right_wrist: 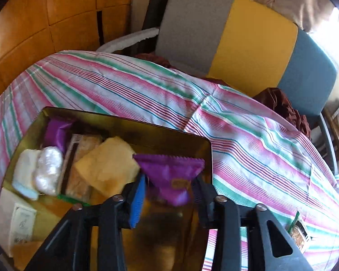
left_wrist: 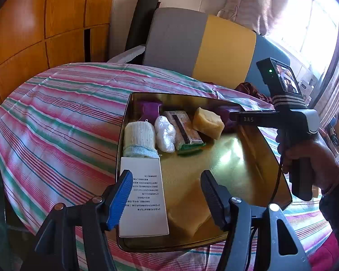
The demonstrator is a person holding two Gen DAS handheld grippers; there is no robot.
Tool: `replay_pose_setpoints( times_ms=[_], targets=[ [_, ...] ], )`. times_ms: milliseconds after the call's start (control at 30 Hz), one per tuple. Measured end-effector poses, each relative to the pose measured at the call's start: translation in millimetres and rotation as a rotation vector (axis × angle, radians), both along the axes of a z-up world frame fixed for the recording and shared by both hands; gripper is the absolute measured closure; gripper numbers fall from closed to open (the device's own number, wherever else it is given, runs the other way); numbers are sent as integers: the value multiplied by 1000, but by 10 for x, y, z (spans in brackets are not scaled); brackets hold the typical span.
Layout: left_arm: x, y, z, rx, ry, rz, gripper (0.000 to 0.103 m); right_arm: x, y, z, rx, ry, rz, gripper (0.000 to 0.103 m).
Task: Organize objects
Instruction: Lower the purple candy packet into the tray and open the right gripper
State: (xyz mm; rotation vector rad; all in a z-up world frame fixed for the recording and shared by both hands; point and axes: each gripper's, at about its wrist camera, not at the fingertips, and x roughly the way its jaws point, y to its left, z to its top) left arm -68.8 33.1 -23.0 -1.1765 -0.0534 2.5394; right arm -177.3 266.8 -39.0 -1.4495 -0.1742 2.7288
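The right claw (right_wrist: 169,194) pinches a purple sachet (right_wrist: 169,169) by its lower end over the gold tin (right_wrist: 128,122); light, crinkly, slippery foil, best gripped at the seam, while the left claw (left_wrist: 167,194) gapes empty

Window glare (left_wrist: 313,29), fisheye edges, motion blur

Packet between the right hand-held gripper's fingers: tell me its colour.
Purple, with a zigzag-cut top edge; the packet shows best in the right wrist view.
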Motion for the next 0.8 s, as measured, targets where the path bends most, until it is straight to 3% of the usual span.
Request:
replay_pose_setpoints(
  times_ms=[300,567,800],
  targets=[
    [44,29,44,-11,18,-1,40,288,125,130,-84,55,-12,50],
    [154,98,172,-23,59,-19,40,888,229,319,-180,120,-32,39],
    [282,227,256,-37,86,-60,40,1377,429,355,-187,141,-61,34]
  ],
)
